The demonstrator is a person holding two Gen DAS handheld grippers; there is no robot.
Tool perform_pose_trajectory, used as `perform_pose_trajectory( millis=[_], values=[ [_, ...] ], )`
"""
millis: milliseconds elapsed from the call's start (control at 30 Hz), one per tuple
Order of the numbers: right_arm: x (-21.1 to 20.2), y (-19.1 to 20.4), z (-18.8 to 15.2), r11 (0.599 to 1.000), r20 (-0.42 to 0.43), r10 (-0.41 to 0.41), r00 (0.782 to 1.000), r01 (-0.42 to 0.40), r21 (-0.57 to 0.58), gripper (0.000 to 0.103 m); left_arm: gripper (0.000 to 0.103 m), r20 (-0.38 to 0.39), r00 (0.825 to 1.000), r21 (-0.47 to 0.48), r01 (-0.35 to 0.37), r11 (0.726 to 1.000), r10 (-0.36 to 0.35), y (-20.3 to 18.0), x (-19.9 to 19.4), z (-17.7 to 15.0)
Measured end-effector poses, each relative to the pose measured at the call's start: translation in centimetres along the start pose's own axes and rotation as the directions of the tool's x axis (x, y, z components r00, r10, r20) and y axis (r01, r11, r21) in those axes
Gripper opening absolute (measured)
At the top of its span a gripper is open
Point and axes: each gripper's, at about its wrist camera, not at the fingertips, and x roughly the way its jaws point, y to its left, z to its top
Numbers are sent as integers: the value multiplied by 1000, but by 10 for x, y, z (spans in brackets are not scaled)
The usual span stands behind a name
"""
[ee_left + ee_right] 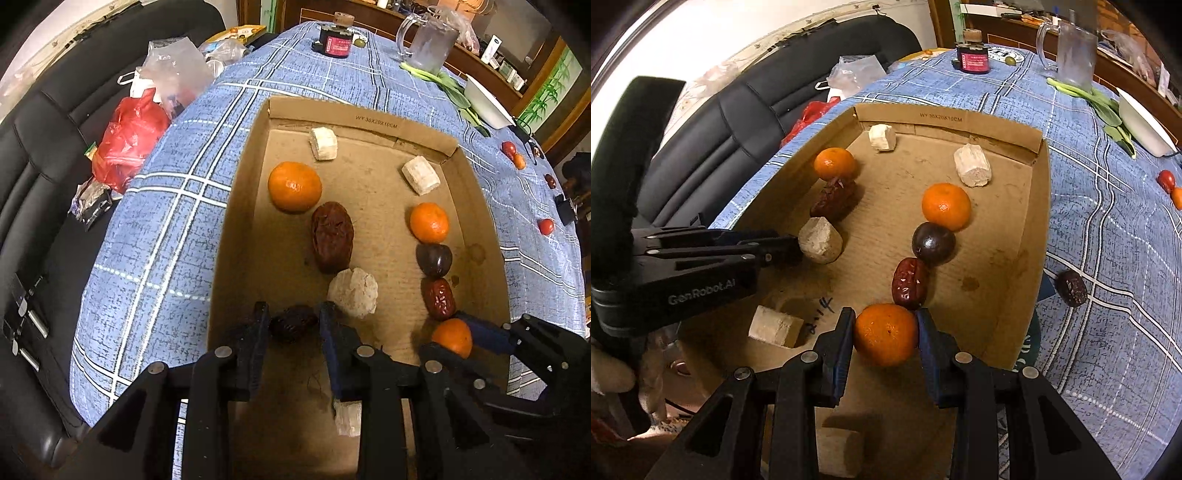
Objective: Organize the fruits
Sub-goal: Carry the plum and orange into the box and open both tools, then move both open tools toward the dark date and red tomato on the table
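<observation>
A cardboard box point(243, 206) point(1034, 206) on the blue plaid table holds two rows of fruit and pale chunks. The left row has a mandarin point(294, 185), a red date point(331, 236) and a pale chunk point(353, 292). My left gripper point(293, 325) is shut on a dark date point(291, 324) at the row's near end. The right row has a pale chunk point(972, 164), a mandarin point(946, 206), a dark round fruit point(933, 243) and a red date point(909, 283). My right gripper point(886, 334) is shut on a mandarin point(886, 334) at that row's near end.
Loose dates and small fruits point(546, 226) point(1071, 288) lie on the cloth right of the box. A white bowl point(1141, 125), greens, a glass mug point(430, 40) and a dark jar point(334, 41) stand at the far end. A black sofa with plastic bags point(125, 144) is on the left.
</observation>
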Motion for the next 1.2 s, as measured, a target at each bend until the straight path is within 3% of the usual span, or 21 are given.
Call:
perform_pose_trajectory(
  millis=[133, 200, 267, 567, 867, 1200],
  values=[
    [1, 2, -1, 1000, 5, 12, 1000, -12, 1, 39, 34, 18, 1000, -8, -8, 1000, 8, 0, -7, 3],
    [-1, 2, -1, 1000, 9, 17, 1000, -17, -2, 52, 40, 27, 1000, -8, -14, 1000, 15, -1, -10, 4],
    [-5, 3, 0, 1000, 24, 19, 1000, -18, -12, 56, 42, 44, 999, -3, -25, 1000, 25, -4, -15, 4],
    [-41, -7, -5, 1000, 121, 17, 993, -16, -2, 56, 44, 154, 977, 85, -161, 983, 146, -42, -49, 0],
    [-74, -52, -21, 994, 166, -12, 986, -6, 106, 57, 48, 223, 961, 155, -200, 967, 163, -98, -73, -9],
    [-103, -97, -57, 986, 151, -70, 986, 46, 161, 61, 49, 244, 959, 232, -202, 952, 144, -160, -72, -24]
  ],
)
